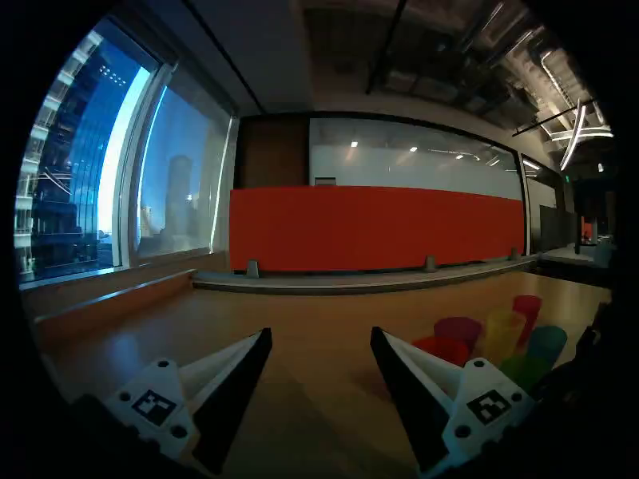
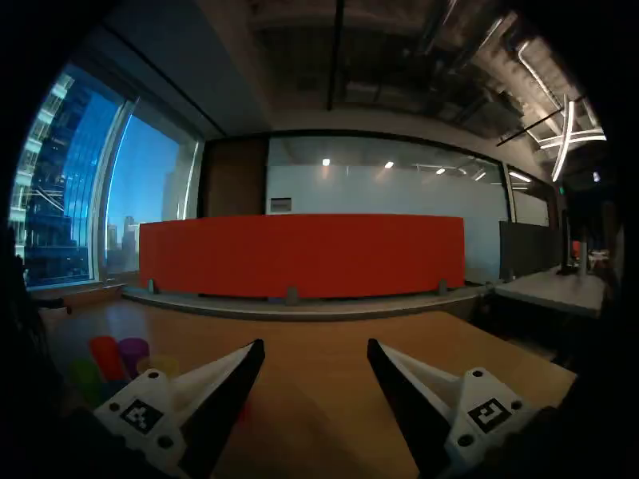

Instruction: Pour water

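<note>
left gripper (image 1: pixel 320 331) jaws spread wide, holding nothing, over wooden table (image 1: pixel 319 399); coloured cups (image 1: pixel 502 335) clustered beside its right finger; right gripper (image 2: pixel 315 343) also released, empty; in the right gripper view the coloured cups (image 2: pixel 108 358) sit low left

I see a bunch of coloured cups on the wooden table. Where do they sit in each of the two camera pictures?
Left gripper view: the coloured cups stand at lower right, near the picture's edge.
Right gripper view: the coloured cups stand at lower left, dim and in shadow.
Shared landmark: the red partition, a wide band across the middle of both views.
</note>
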The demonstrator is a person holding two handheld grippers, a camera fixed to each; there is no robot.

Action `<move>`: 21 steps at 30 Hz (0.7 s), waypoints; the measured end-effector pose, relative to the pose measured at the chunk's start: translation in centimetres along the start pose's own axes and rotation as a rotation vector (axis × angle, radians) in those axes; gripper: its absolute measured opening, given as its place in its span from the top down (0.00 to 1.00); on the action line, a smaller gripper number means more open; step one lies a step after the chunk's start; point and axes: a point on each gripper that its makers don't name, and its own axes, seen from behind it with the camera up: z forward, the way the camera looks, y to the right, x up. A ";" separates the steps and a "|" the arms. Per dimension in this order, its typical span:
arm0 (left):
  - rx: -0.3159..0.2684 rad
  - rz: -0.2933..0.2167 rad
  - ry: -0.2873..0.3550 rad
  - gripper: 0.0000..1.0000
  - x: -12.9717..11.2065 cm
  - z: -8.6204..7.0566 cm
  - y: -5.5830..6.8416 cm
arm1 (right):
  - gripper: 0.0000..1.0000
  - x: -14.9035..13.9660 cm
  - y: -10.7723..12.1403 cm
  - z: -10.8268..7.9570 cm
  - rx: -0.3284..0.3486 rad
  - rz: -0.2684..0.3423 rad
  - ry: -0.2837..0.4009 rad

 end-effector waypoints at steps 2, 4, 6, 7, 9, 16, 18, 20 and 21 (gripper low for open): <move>0.000 0.000 0.000 0.08 0.0 0.0 0.0 | 0.00 -0.4 0.2 0.2 -0.004 -0.008 0.000; 0.000 0.000 0.000 0.08 0.0 0.0 0.0 | 0.00 -0.7 0.5 0.4 -0.010 -0.008 -0.001; 0.000 0.000 0.000 0.08 0.0 0.0 0.0 | 0.00 -1.1 0.6 0.6 -0.015 -0.003 -0.003; 0.000 0.000 0.000 0.08 0.0 0.0 0.0 | 0.00 -1.3 0.7 0.7 -0.016 0.003 -0.005; 0.000 0.000 0.000 0.08 0.0 0.0 0.0 | 0.00 -1.7 0.8 0.9 -0.016 0.013 -0.008; 0.000 0.000 0.000 0.08 0.0 0.0 0.0 | 0.00 -3.0 0.8 1.3 -0.011 0.028 -0.016; 0.000 0.001 0.000 0.08 0.0 0.0 0.0 | 0.00 -3.5 0.7 1.4 -0.007 0.032 -0.024; 0.000 0.000 0.000 0.08 0.0 0.0 0.0 | 0.00 -3.8 0.6 1.5 -0.005 0.040 -0.030; 0.000 0.000 0.000 0.08 0.0 0.0 0.0 | 0.00 -3.9 0.6 1.5 -0.004 0.043 -0.032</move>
